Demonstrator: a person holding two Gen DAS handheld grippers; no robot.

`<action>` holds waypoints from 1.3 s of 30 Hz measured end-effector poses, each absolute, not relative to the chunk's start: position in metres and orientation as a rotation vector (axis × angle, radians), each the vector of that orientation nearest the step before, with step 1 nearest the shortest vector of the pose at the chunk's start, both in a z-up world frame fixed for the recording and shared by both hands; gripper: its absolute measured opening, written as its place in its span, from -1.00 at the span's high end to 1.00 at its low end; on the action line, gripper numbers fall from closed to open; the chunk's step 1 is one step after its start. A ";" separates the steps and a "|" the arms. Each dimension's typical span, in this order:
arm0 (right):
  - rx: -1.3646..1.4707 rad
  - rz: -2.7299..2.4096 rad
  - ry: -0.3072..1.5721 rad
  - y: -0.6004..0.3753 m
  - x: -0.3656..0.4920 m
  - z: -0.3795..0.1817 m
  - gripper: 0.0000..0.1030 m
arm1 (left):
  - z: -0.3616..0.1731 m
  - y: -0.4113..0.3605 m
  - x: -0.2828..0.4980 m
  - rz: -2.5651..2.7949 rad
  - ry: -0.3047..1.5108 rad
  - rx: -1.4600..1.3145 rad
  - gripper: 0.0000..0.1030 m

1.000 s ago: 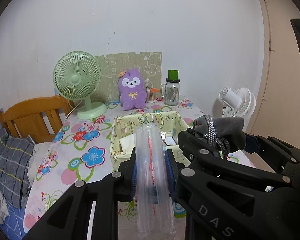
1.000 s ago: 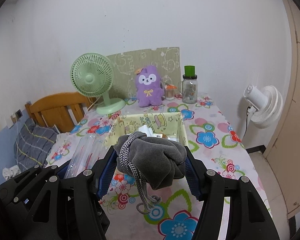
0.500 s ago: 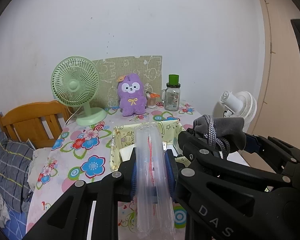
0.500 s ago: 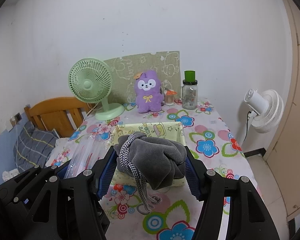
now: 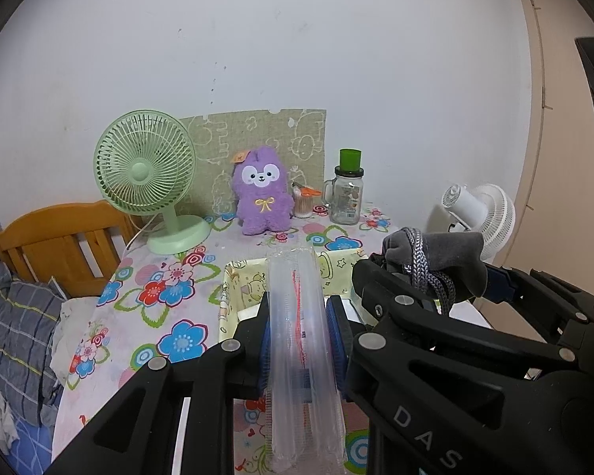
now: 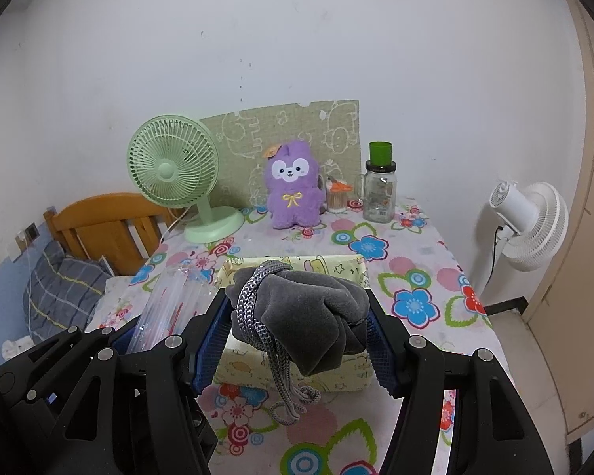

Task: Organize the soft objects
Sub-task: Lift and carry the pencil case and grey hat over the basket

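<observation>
A: Clamping a clear plastic sleeve (image 5: 299, 340) lengthwise, the left gripper (image 5: 300, 350) has its blue pads (image 5: 335, 340) pressed on both sides of it. A red line runs down the inside of the sleeve; I cannot tell what it contains.

B: And the right gripper (image 6: 297, 340)?

A: Its jaws are closed on a bundled grey velvet pouch (image 6: 309, 316), with the braided grey drawstring (image 6: 253, 316) looped over the top and dangling below the pads. In the left wrist view the same pouch (image 5: 439, 261) shows to the right of the sleeve.

B: Where are they relative to the table?

A: Both are held in the air above the near part of the floral tablecloth (image 6: 415, 301). Under the pouch sits a pale yellow fabric bin (image 6: 336, 265) with cartoon prints; its inside is mostly hidden.

B: What stands at the back?

A: A green desk fan (image 6: 174, 174) on the left, then a purple plush toy (image 6: 295, 186) leaning against an olive printed board (image 6: 297, 126). Just beside the plush is a small cup of cotton swabs (image 6: 336, 198), then a glass mug jar with a green cap (image 6: 380, 186).

B: Anything off the table?

A: A white floor fan (image 6: 530, 221) to the right, and a wooden headboard (image 6: 99, 221) with grey plaid bedding (image 6: 59, 293) to the left.
</observation>
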State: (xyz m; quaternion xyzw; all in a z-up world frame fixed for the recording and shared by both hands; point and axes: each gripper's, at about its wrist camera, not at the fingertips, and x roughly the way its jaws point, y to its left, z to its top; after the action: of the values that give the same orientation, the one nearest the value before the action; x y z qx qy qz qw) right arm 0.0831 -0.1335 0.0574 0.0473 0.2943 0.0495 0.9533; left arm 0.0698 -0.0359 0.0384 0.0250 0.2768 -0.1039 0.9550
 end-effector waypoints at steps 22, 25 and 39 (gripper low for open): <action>0.100 0.114 0.632 -0.135 0.133 0.048 -0.28 | 0.029 -0.034 0.119 -0.190 0.595 0.042 0.52; 0.103 0.115 0.640 -0.136 0.139 0.045 -0.28 | 0.026 -0.034 0.125 -0.187 0.602 0.041 0.52; 0.112 0.107 0.685 -0.141 0.170 0.027 -0.28 | 0.008 -0.037 0.158 -0.178 0.645 0.039 0.53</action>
State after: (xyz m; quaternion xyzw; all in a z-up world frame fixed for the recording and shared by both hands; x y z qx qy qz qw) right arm 0.1702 -0.1410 0.0269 0.0547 0.3354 0.0526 0.9390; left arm 0.1581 -0.0369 0.0078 0.0193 0.3165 -0.0875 0.9443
